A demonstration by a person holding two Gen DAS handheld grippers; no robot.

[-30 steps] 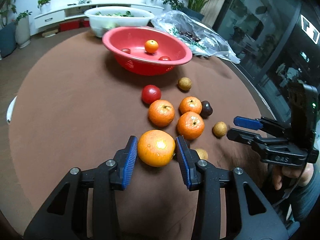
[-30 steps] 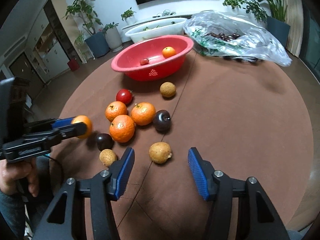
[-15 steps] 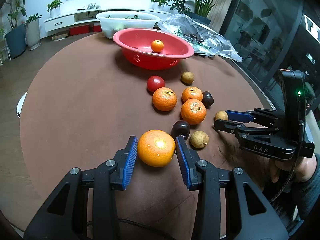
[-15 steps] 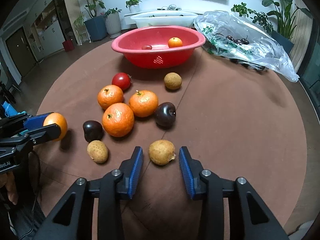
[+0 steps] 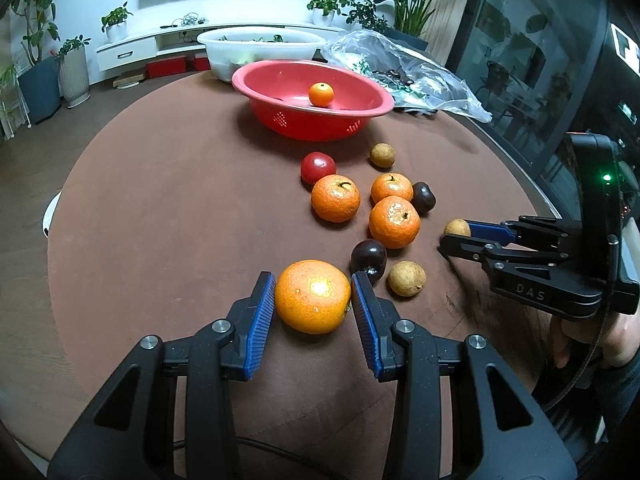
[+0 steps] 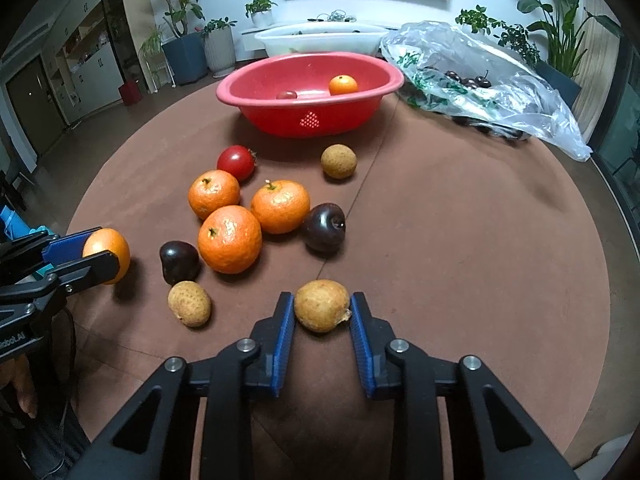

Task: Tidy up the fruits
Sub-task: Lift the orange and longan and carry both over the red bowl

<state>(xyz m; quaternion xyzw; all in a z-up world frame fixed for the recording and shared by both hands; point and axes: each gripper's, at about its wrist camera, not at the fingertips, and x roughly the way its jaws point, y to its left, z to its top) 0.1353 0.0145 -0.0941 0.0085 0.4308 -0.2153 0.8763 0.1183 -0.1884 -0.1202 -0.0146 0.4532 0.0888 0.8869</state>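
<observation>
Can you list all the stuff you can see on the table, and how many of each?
oranges on table: three, orange, clustered mid-table
held orange: one, orange, between left gripper's pads
small orange: one, in the basin
tomato: one, red, near basin
dark fruits: two, near-black, beside oranges
tan fruits: three, one in right gripper
red basin: one, far side
white basin: one, behind it
plastic bag: one, clear, far right
left gripper: shut on orange
right gripper: shut on tan fruit
</observation>
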